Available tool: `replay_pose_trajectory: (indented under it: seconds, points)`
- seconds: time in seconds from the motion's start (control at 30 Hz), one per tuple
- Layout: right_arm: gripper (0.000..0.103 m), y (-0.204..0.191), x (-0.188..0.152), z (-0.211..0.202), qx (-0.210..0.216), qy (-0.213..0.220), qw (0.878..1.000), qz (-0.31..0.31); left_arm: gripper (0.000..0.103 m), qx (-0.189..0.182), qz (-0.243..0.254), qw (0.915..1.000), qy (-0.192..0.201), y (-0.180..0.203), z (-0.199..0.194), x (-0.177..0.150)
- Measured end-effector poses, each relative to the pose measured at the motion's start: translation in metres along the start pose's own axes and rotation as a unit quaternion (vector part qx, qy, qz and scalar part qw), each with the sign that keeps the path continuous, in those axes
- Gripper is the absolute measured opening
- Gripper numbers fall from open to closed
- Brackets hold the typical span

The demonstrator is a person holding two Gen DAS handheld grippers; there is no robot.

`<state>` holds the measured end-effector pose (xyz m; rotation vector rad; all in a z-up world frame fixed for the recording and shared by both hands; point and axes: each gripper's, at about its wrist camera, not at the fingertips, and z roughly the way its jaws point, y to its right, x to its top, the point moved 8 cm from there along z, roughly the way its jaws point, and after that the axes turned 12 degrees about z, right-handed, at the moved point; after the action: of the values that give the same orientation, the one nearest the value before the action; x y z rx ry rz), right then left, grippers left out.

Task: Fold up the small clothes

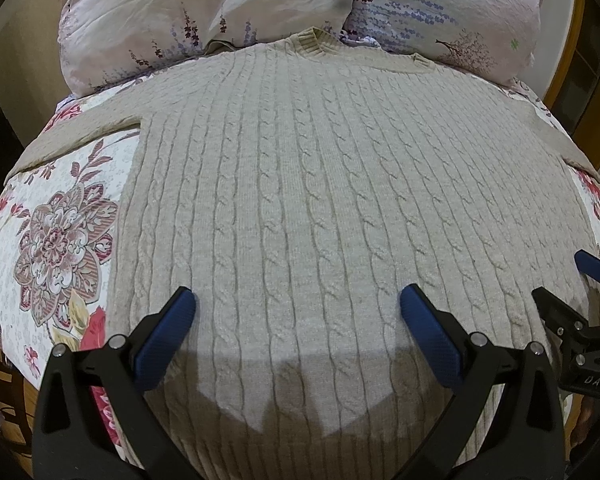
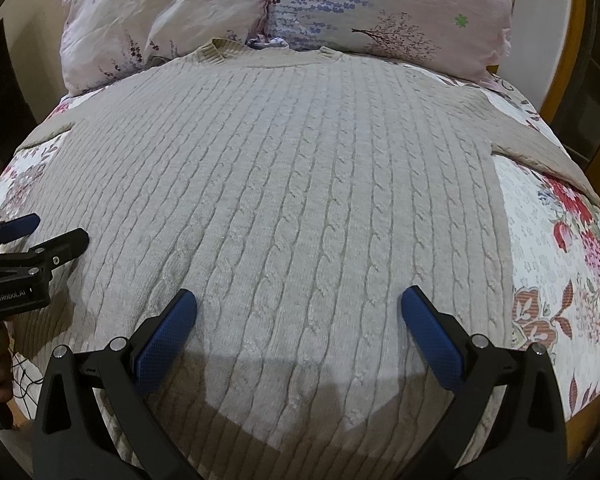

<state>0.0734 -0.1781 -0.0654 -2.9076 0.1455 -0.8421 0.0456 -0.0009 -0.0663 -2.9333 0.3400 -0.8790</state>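
A beige cable-knit sweater (image 1: 300, 184) lies flat and face up on the bed, collar toward the pillows, both sleeves spread out to the sides; it also fills the right wrist view (image 2: 284, 184). My left gripper (image 1: 298, 300) is open and empty, hovering over the lower left part of the sweater. My right gripper (image 2: 299, 300) is open and empty over the lower right part. The right gripper shows at the right edge of the left wrist view (image 1: 568, 280), and the left gripper shows at the left edge of the right wrist view (image 2: 44, 228).
A floral quilt (image 1: 60, 216) covers the bed under the sweater. Two floral pillows (image 1: 204, 12) (image 2: 400, 8) lie behind the collar. A wooden headboard frame (image 2: 560, 76) curves at the right. The bed's near edge drops away at the lower left (image 1: 4, 380).
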Motion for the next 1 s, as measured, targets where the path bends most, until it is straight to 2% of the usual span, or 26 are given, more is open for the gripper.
replay_pose_trajectory:
  seconds: [0.17,0.27,0.3,0.33,0.37,0.4,0.43,0.5,0.53,0.57,0.6,0.63,0.67,0.77,0.8,0.83,0.9,0.93,1.0]
  points:
    - [0.102,0.0,-0.001,0.0,0.012,-0.002,1.0,-0.012,0.101,-0.002,0.006,1.0,0.005,-0.001,0.001,0.001]
    - [0.102,0.007,0.005,-0.004,0.046,-0.024,0.999,0.004,0.101,-0.003,0.009,0.9999,0.012,0.0,0.001,0.001]
    - [0.102,0.02,0.016,-0.008,0.069,-0.024,0.997,0.036,0.101,-0.004,0.01,0.9998,0.014,0.0,0.0,0.001]
    - [0.102,0.034,0.028,-0.013,0.075,-0.013,0.995,0.063,0.101,-0.005,0.011,0.9998,0.015,0.0,0.0,0.001]
    - [0.102,0.049,0.039,-0.017,0.076,0.0,0.993,0.086,0.101,-0.006,0.012,0.9998,0.015,0.0,0.0,0.001]
    - [0.102,0.088,0.064,-0.025,0.066,0.03,0.988,0.139,0.101,-0.007,0.012,0.9998,0.017,0.0,0.0,0.001]
    - [0.102,0.111,0.076,-0.029,0.059,0.045,0.983,0.169,0.101,-0.006,0.013,0.9997,0.018,0.0,-0.001,0.001]
    - [0.093,0.191,0.108,-0.036,0.038,0.082,0.958,0.272,0.101,-0.007,0.018,0.9996,0.022,0.001,-0.002,0.001]
    - [0.082,0.226,0.118,-0.038,0.036,0.093,0.942,0.319,0.101,-0.008,0.023,0.9994,0.024,0.001,-0.002,0.001]
    - [0.076,0.276,0.128,-0.037,0.046,0.105,0.914,0.389,0.101,-0.009,0.029,0.9993,0.024,0.002,-0.002,0.002]
    - [0.072,0.301,0.131,-0.034,0.048,0.107,0.898,0.424,0.101,-0.012,0.033,0.9992,0.022,0.002,-0.002,0.003]
    - [0.063,0.335,0.135,-0.03,0.048,0.11,0.877,0.465,0.101,-0.015,0.03,0.9992,0.021,0.0,-0.003,0.005]
    - [0.061,0.366,0.138,-0.026,0.038,0.113,0.859,0.498,0.101,-0.016,0.021,0.9993,0.025,-0.002,-0.005,0.007]
    - [0.056,0.42,0.138,-0.016,0.018,0.122,0.824,0.553,0.101,-0.022,-0.031,0.998,0.051,-0.018,-0.015,0.019]
    - [0.054,0.437,0.137,-0.008,0.022,0.118,0.808,0.576,0.101,-0.021,-0.05,0.9967,0.06,-0.026,-0.019,0.024]
    - [0.048,0.446,0.136,0.001,0.032,0.109,0.798,0.592,0.101,-0.018,-0.065,0.9955,0.066,-0.034,-0.022,0.028]
    - [0.039,0.452,0.136,0.019,0.047,0.085,0.788,0.608,0.101,-0.008,-0.093,0.9931,0.071,-0.052,-0.025,0.035]
    - [0.034,0.45,0.136,0.026,0.043,0.075,0.787,0.61,0.101,-0.003,-0.108,0.9917,0.07,-0.062,-0.026,0.036]
    - [0.03,0.449,0.137,0.03,0.043,0.083,0.789,0.607,0.1,0.008,-0.147,0.9867,0.068,-0.087,-0.026,0.038]
